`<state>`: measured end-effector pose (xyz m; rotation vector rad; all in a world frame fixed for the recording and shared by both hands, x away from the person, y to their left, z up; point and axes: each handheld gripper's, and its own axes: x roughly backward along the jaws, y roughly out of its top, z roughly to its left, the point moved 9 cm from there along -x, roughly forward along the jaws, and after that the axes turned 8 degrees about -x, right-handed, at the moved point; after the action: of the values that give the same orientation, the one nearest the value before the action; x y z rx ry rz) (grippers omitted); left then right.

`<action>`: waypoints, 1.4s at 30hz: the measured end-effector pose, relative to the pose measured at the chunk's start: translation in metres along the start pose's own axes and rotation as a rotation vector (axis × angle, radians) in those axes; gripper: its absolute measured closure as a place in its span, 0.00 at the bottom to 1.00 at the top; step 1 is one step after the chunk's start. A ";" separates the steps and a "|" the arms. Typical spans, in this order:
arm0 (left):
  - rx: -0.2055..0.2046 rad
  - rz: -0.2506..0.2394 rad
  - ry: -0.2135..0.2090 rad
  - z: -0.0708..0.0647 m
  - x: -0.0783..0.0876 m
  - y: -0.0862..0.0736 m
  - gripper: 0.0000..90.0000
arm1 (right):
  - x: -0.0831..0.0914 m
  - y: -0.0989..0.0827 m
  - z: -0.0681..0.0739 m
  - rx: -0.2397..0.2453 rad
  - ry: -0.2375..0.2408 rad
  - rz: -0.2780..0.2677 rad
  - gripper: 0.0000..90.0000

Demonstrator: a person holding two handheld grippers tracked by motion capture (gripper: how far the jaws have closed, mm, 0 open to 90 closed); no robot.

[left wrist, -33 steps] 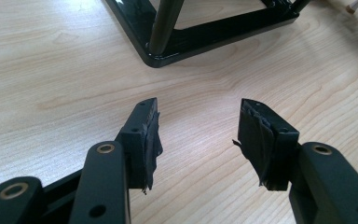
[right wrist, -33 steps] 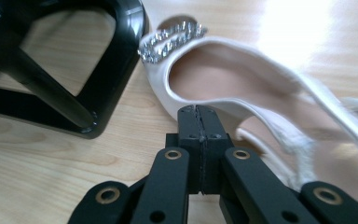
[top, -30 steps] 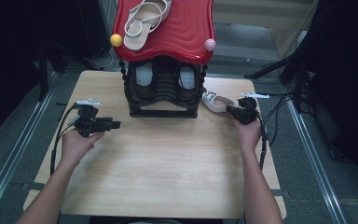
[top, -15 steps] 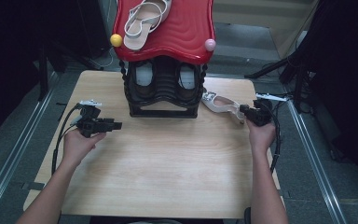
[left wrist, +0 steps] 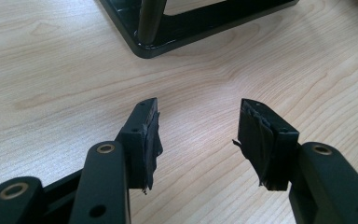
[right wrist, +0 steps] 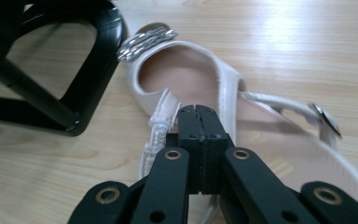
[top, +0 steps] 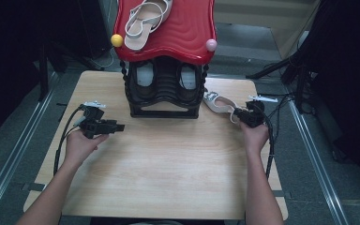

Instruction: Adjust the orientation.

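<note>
A pale wooden table (top: 168, 173) takes up the centre of the high view; at its far edge, top centre of the frame, stands a black shoe rack (top: 165, 91) with a red wavy top (top: 183, 28), a pair of shoes on its lower shelf and a cream sandal (top: 143, 23) lying on the red top; a yellow ball (top: 117, 40) and a pink ball (top: 211, 45) sit at the top's front corners; right of the rack's foot a second white sandal (right wrist: 261, 135) lies on the table, its toe touching the frame; the right gripper (right wrist: 199, 114) has its jaws pressed together over the sandal's strap, at right of centre; the left gripper (left wrist: 198, 128), left of centre, rests with jaws wide apart over bare wood.
</note>
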<state>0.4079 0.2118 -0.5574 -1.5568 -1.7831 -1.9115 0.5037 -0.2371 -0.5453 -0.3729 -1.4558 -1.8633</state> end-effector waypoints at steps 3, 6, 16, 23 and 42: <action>0.001 0.000 0.000 0.000 0.001 0.000 0.54 | 0.000 -0.002 0.009 0.012 0.006 0.013 1.00; 0.000 -0.001 0.000 0.000 0.001 0.000 0.54 | 0.000 -0.006 0.019 0.006 0.024 0.031 1.00; 0.010 -0.010 -0.001 0.002 0.003 0.001 0.54 | -0.003 -0.011 0.038 -0.003 0.064 0.045 1.00; 0.011 -0.002 0.000 0.002 0.002 0.000 0.54 | -0.005 -0.009 0.042 0.009 0.070 0.042 0.98; 0.016 -0.003 0.002 0.004 0.003 0.000 0.53 | 0.006 0.001 0.037 0.080 0.044 0.025 0.73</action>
<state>0.4087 0.2164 -0.5563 -1.5477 -1.7962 -1.8948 0.4923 -0.2048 -0.5289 -0.3087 -1.4847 -1.7763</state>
